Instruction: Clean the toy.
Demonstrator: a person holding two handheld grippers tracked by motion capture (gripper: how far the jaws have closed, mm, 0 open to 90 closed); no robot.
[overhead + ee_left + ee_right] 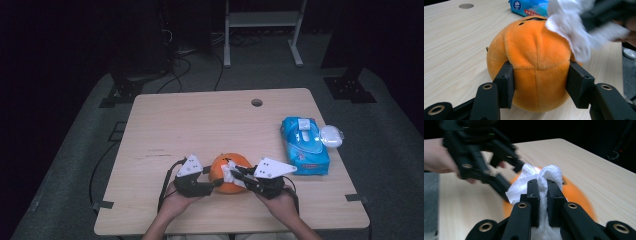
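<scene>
An orange round plush toy (227, 172) lies near the front edge of the wooden table (200, 125). My left gripper (215, 182) comes at it from the left. In the left gripper view its pads (506, 83) press into both flanks of the plush (536, 57), so it is shut on it. My right gripper (240, 176) reaches in from the right, shut on a crumpled white wipe (549, 173) pinched between its jaws (542, 187). The wipe (571, 30) rests on the top right of the plush, next to a dark stitched face mark.
A blue pack of wet wipes (305, 145) lies at the right of the table, with a round white lid (331, 135) beside it at the edge. A cable hole (257, 102) sits near the far edge. Bare wood stretches across the left and middle.
</scene>
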